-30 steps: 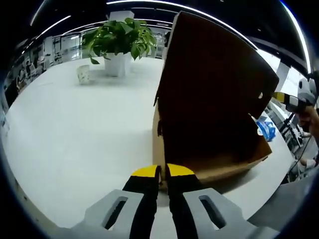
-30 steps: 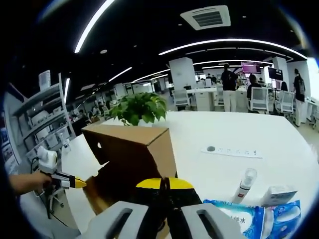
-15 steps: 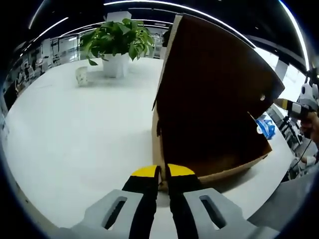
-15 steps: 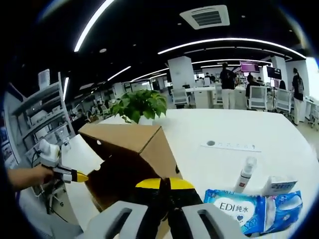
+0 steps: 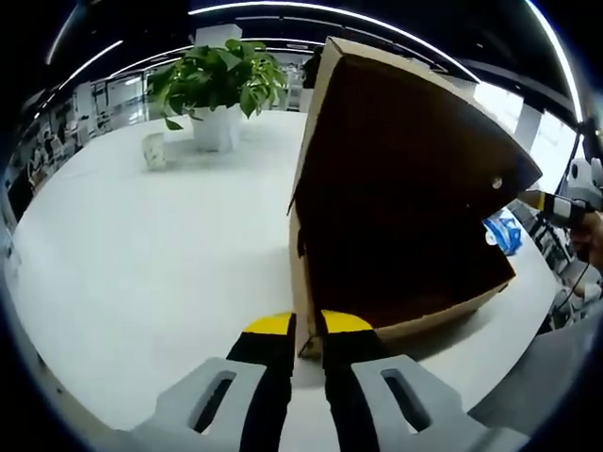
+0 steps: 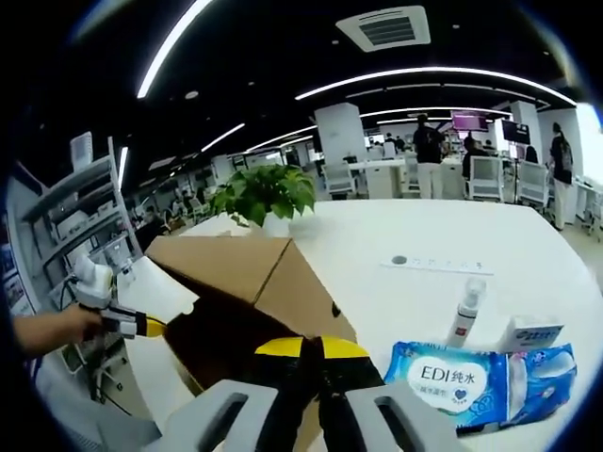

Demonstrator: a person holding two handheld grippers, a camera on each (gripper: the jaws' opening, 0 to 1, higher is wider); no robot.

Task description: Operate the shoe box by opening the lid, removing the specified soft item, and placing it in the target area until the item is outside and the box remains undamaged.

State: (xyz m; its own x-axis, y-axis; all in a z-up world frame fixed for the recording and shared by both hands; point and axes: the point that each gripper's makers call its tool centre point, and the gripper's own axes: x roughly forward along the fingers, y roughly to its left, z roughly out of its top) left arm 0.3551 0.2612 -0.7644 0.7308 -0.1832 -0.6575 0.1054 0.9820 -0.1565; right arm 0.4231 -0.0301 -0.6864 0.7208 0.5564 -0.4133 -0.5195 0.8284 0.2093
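So there are 2 cameras, 1 riding on each gripper, both looking forward along their own yellow-tipped jaws. The left gripper view sits low and close to the shoe box, staring into its dark open inside, with the white table stretching off to the potted plant at the far end. The right gripper view looks at the same box from the opposite side, a bit higher, with the office ceiling lights above. Both views share the box, the table and the plant. Each camera also catches the other gripper: right gripper in the left gripper view, left gripper in the right gripper view
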